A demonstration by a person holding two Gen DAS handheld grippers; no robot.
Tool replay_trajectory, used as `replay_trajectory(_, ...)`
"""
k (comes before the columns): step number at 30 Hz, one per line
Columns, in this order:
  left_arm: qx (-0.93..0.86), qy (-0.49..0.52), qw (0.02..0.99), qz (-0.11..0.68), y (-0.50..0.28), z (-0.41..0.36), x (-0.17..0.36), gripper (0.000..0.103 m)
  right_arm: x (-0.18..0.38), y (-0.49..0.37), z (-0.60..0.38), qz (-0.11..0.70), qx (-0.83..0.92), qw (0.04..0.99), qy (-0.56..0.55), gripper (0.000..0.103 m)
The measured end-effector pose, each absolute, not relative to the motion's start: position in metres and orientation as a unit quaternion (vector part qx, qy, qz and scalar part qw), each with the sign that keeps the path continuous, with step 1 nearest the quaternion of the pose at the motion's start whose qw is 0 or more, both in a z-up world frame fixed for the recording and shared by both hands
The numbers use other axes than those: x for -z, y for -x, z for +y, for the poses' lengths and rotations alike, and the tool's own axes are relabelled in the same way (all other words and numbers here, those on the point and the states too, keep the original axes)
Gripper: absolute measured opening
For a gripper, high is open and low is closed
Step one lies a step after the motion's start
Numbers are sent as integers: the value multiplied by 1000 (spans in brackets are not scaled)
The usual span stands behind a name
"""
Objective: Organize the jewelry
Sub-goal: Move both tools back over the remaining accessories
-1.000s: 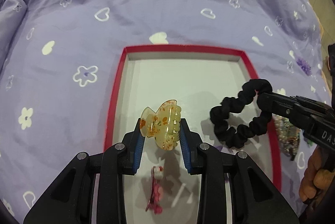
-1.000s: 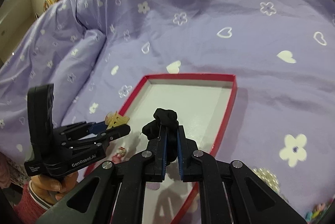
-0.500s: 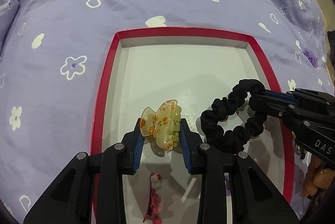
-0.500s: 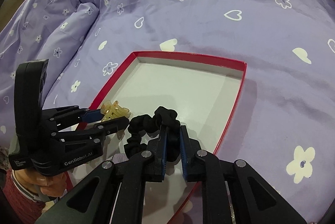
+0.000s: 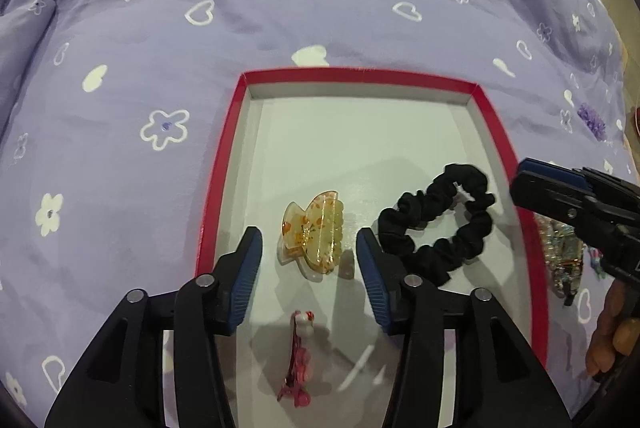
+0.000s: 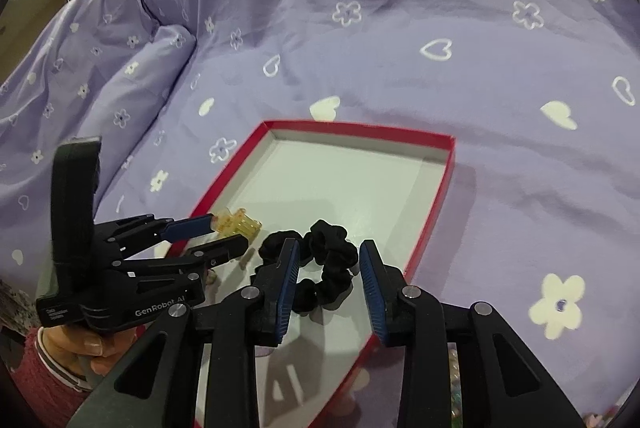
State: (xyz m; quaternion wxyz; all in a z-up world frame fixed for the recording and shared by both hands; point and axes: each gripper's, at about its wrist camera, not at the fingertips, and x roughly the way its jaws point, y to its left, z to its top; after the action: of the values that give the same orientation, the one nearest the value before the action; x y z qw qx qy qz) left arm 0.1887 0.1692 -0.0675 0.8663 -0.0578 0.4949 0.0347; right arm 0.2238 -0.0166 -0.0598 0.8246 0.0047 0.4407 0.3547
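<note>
A red-rimmed tray with a white floor lies on the purple bedspread. A yellow-orange claw clip lies on the tray floor between the fingers of my left gripper, which is open. A black scrunchie lies in the tray to its right. My right gripper is open just above the scrunchie. A pink hair clip lies in the tray under the left gripper.
The tray's rim also shows in the right wrist view. A glittery clip and a purple flower piece lie on the bedspread right of the tray. A folded quilt edge rises at the far left.
Both grippers have opened. The claw clip and the scrunchie now rest on the tray floor, and both grippers have drawn back a little.
</note>
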Motion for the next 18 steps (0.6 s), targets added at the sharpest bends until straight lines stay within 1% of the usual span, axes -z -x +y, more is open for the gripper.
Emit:
replay_trajectory(6, -13, 81, 886, 457, -162, 158, 41, 49, 42, -208, -51, 422, -348, 837, -31, 34)
replay_trajectory(18, 58, 60, 899, 430, -129, 83, 11, 49, 38, -179, -156, 417, -278, 861, -85, 34)
